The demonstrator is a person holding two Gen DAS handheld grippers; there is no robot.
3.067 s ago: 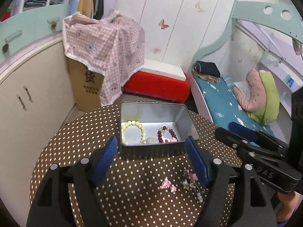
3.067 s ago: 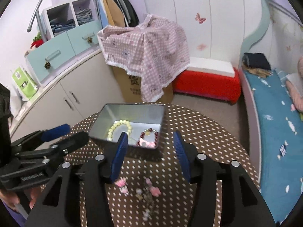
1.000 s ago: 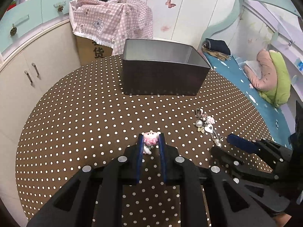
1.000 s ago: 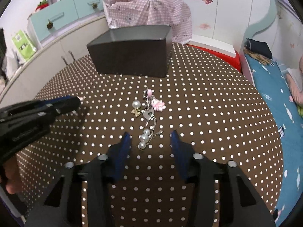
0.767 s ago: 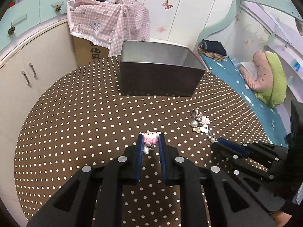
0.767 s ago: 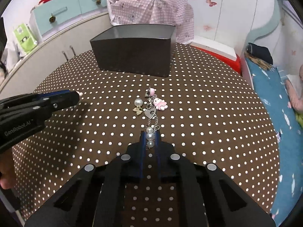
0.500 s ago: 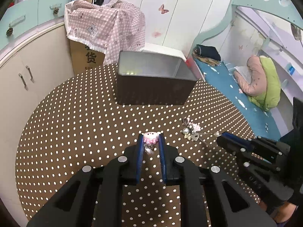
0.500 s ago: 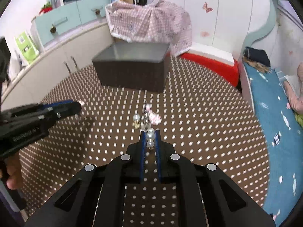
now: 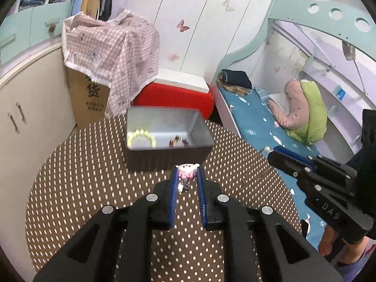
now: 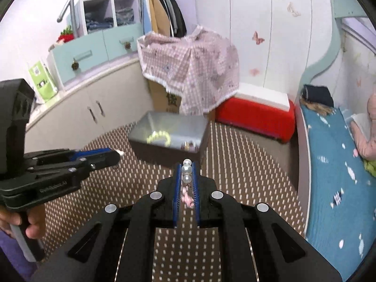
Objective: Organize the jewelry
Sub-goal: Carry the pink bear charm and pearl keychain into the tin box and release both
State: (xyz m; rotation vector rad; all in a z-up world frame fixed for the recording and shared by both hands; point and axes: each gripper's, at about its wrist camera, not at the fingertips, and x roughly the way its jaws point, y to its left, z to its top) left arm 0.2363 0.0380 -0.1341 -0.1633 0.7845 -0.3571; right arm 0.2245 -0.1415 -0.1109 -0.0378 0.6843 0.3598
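Observation:
My left gripper (image 9: 186, 172) is shut on a small pink and white pig charm (image 9: 186, 171), held in the air over the polka-dot table (image 9: 77, 188). My right gripper (image 10: 187, 168) is shut on a pearl charm chain (image 10: 187, 169), whose pink charms dangle between the fingers. Just beyond both grippers stands the open metal tin (image 9: 202, 136), with a yellow-green bead bracelet (image 9: 142, 134) and a dark red bracelet (image 9: 178, 141) inside. In the left wrist view the right gripper (image 9: 270, 151) is at the right, with a pearl at its tip. In the right wrist view the left gripper (image 10: 115, 156) is at the left.
A cardboard box under a pink checked cloth (image 9: 110, 51) and a red stool (image 9: 174, 96) stand on the floor behind the table. Cabinets (image 10: 94, 108) run along the left, a bed (image 9: 253, 122) along the right. A hand (image 10: 33, 223) grips the left tool's handle.
The right gripper has closed on the pearl chain and lifted it off the table. Both grippers have risen with their charms, and the inside of the tin has come into view.

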